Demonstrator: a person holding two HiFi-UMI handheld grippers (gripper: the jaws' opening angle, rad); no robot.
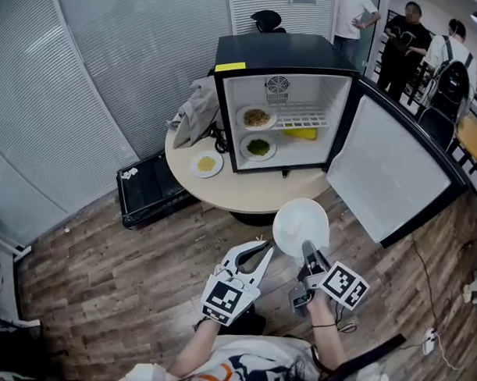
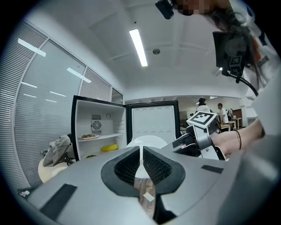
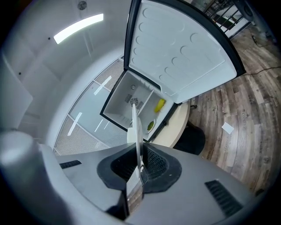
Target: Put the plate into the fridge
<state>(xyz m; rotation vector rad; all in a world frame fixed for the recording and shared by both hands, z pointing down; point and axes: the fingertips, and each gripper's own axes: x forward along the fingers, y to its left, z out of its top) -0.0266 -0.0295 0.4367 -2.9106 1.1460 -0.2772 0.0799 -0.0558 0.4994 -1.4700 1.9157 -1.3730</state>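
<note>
An empty white plate (image 1: 300, 225) hangs over the wooden floor in front of the round table, with my right gripper (image 1: 307, 249) shut on its near rim. The right gripper view shows this plate (image 3: 135, 127) edge-on, pinched between the pads of the right gripper (image 3: 139, 165). My left gripper (image 1: 265, 248) is just left of the plate, shut and holding nothing. From the left gripper (image 2: 141, 151), the plate (image 2: 149, 141) shows beyond the tips. The black fridge (image 1: 282, 54) stands open on the table, white inside.
The fridge door (image 1: 387, 171) swings out to the right. Inside sit two plates of food (image 1: 257, 117) (image 1: 258, 147) and a yellow item (image 1: 301, 133). The table (image 1: 246, 195) bears another food plate (image 1: 206, 163) and a grey cloth (image 1: 196, 110). A black case (image 1: 149, 186) lies on the floor; people (image 1: 408, 35) stand behind.
</note>
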